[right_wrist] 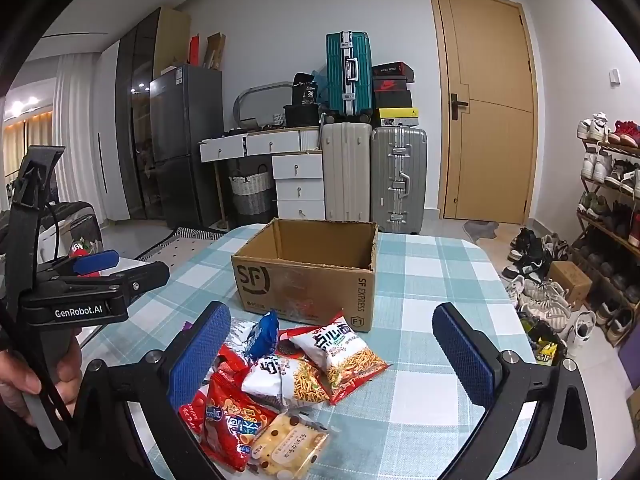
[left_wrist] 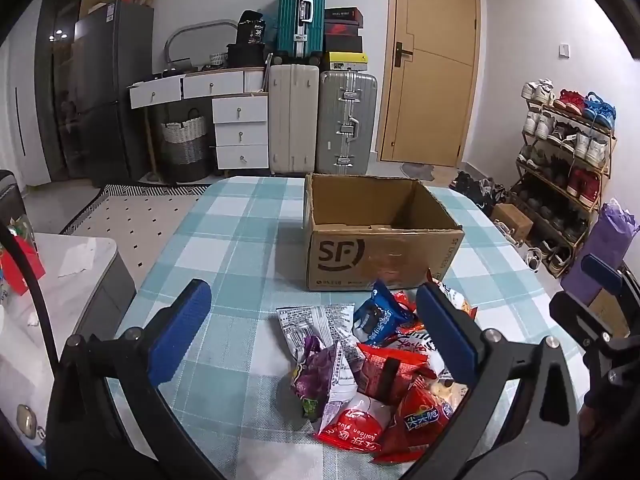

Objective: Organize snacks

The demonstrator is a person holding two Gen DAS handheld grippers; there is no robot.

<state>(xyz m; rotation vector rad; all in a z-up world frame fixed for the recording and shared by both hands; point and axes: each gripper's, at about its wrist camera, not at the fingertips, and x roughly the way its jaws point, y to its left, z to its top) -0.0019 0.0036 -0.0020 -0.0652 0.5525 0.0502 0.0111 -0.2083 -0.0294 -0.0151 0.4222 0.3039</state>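
Crinkly foil snack packets before open corrugated box.

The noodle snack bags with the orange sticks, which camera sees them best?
The right wrist view: both noodle snack bags lie in plain sight, fronts up. In the left wrist view, the left tool finger hides them almost entirely.

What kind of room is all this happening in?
Most likely a lived-in home, near the entrance: a shoe rack full of sneakers, stacked suitcases beside a wooden door, and a fridge.
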